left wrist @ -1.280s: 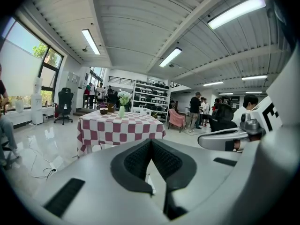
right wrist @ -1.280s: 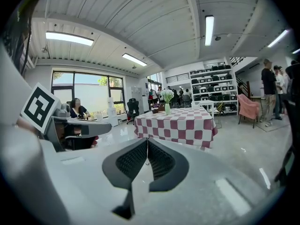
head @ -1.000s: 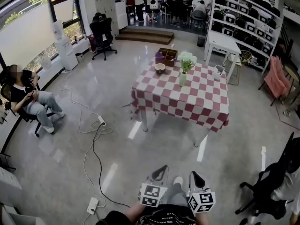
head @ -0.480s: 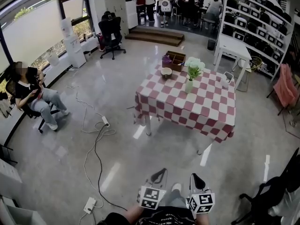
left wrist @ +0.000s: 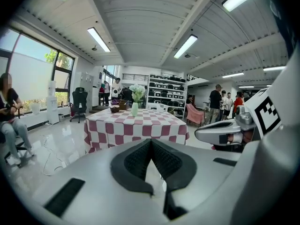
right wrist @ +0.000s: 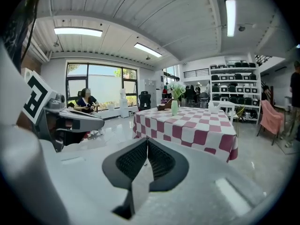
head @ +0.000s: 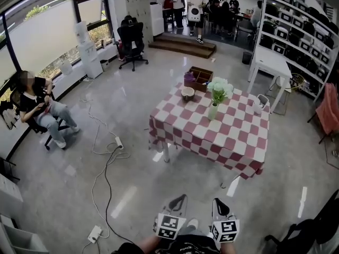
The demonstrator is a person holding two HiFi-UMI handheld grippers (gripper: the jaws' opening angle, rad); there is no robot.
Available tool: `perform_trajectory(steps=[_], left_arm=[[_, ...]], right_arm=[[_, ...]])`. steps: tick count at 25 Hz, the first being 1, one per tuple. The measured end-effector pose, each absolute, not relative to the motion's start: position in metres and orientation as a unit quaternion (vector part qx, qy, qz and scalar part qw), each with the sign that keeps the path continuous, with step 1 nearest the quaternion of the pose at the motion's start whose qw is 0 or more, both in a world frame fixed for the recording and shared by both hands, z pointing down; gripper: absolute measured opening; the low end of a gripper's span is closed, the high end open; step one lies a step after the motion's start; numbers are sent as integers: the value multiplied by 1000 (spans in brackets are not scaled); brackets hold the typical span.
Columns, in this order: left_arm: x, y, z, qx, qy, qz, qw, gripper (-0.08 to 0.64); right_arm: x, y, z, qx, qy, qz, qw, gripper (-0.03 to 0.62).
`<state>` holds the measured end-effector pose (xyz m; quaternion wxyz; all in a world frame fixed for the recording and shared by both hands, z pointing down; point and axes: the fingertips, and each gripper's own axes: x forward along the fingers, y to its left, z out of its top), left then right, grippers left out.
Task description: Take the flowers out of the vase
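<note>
Head view has you standing on a glossy grey floor (head: 79,189), well apart from the bench (head: 233,142), which is draped in a red-and-white checked cloth that hangs over its edges. The flowers (head: 219,86), a rounded white cluster on green stems, stand upright in the vase (head: 213,111), a slim pale green one set toward the far side of the bench. Beyond it on the bench sit a small round bowl (head: 187,93) and an open brown wooden box (head: 202,77) with something purple (head: 189,79) just beside it. A white item (head: 259,103) at the bench's right edge is too small to tell. Between you and the bench lies reflective floor. A thin white cable (head: 100,168) loops across it on your left and runs down to a power strip (head: 94,234) near your feet. A person (head: 38,107) sits by the windows at far left, and a black office chair (head: 132,36) stands farther back. Tall white shelving (head: 296,28) filled with dark bins lines the right wall. Your left gripper (head: 179,199) and right gripper (head: 219,202) hang low in front of you, side by side, each carrying its marker cube. Left gripper view shows your left fingers (left wrist: 133,163), smooth grey shells with black ribbed pads, pressed tip to tip on themselves. Right gripper view shows your right fingers (right wrist: 131,161) closed the same way, with the bench and vase small in the distance.
</note>
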<state>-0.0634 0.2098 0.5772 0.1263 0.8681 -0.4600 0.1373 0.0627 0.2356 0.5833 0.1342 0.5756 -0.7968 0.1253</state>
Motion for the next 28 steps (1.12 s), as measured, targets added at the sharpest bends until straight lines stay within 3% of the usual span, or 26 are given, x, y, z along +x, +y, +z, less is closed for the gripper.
perform_trajectory(steps=[14, 28], left_arm=[[25, 148, 577, 864, -470, 133, 124, 10], [40, 125, 578, 855, -483, 138, 128, 11]], right_arm=[[125, 172, 586, 538, -823, 130, 126, 6], [139, 152, 586, 528, -830, 135, 122, 6]])
